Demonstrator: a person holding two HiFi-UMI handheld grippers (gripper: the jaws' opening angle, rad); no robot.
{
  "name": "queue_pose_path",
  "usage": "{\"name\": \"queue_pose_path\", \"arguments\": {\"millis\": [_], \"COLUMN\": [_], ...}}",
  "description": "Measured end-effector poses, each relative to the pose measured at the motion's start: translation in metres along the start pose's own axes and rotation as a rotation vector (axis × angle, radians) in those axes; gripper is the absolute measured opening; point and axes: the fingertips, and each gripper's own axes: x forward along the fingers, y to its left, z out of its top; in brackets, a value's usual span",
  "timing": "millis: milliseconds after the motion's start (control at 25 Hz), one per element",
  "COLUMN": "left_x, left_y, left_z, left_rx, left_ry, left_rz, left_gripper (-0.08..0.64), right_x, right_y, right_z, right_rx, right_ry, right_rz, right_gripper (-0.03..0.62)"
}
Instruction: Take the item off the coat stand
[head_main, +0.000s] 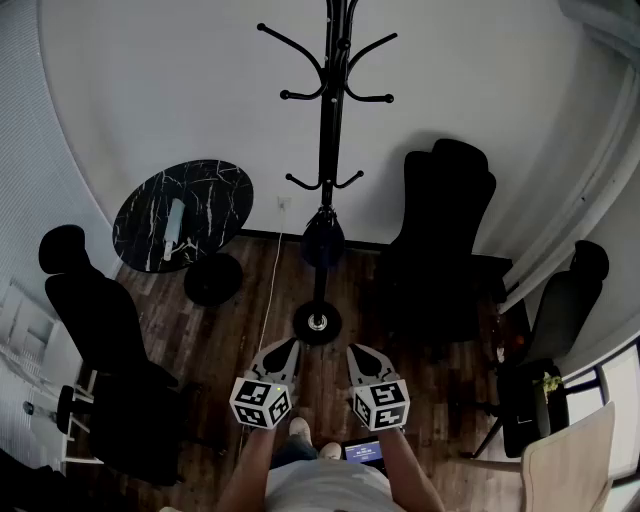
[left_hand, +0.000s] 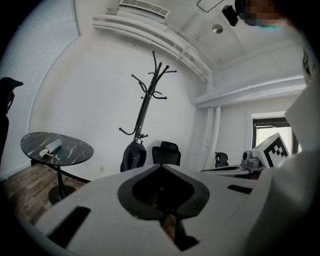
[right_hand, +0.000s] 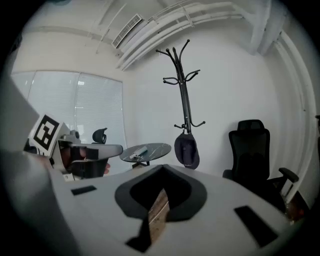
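Head view with both gripper views: a room with a dark wooden floor (head_main: 250, 320) and a white wall (head_main: 160, 90).

**Task's things.** The black coat stand (head_main: 327, 130) is upright on its round base, against the wall and straight ahead of the person. A dark item (head_main: 322, 240), rounded and cap-like, hangs from one of the lowest hooks, close against the pole and clear of the floor. The upper hooks are bare. Both gripper views show it on the same low hook, well apart from the claws.

**Claws.** The left claw (head_main: 288, 347) and the right claw (head_main: 355, 350) are held side by side low in the head view, each pointing towards the stand. In its own view, each claw has its jaws drawn fully together and grips nothing; only a strip of floor shows through the seam. Neither claw touches the stand or the item.

**Surroundings.** A round bench (head_main: 215, 190) with a black marbled top stands left of the stand and carries a pale oblong object (head_main: 175, 222). One black office chair (head_main: 445, 230) is right of the stand, near the wall. Another chair (head_main: 95, 310) is at the far left. A white cable (head_main: 275, 270) runs down from the wall across the floor.
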Motion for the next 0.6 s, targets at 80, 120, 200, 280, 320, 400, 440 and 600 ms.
{"name": "queue_pose_path", "arguments": {"millis": [80,120,200,280,320,400,440,600], "left_x": [-0.002,-0.003,-0.005,-0.005,-0.004,-0.003,-0.002,0.001], "left_y": [-0.003,-0.004,-0.005,-0.004,-0.004,-0.005,-0.006,-0.009], "left_z": [0.000,0.001,0.001,0.001,0.000,-0.001,-0.001,0.000], "left_rx": [-0.001,0.000,0.002,0.000,-0.001,0.002,0.005,0.050], "left_ry": [0.004,0.003,-0.003,0.003,0.013,0.031,0.037,0.053], "left_rz": [-0.002,-0.001,0.009,0.023,0.027,0.030,0.031,0.048], "left_gripper": [0.021,0.020,0.020,0.020,0.020,0.020,0.020,0.020], "right_x": [-0.002,-0.004,-0.005,-0.006,-0.006,-0.006,-0.007,-0.011], "right_y": [0.000,0.000,0.000,0.001,0.001,0.000,-0.001,-0.017], "right_z": [0.000,0.000,0.001,0.000,0.000,-0.004,-0.005,-0.004], "right_rx": [0.002,0.003,0.007,0.009,0.009,0.010,0.014,0.058], "right_ry": [0.003,0.003,0.001,-0.001,0.001,0.015,0.024,0.023], "right_rz": [-0.004,-0.004,0.000,0.008,0.012,0.023,0.026,-0.011], "right_gripper": [0.011,0.011,0.011,0.011,0.011,0.011,0.011,0.012]}}
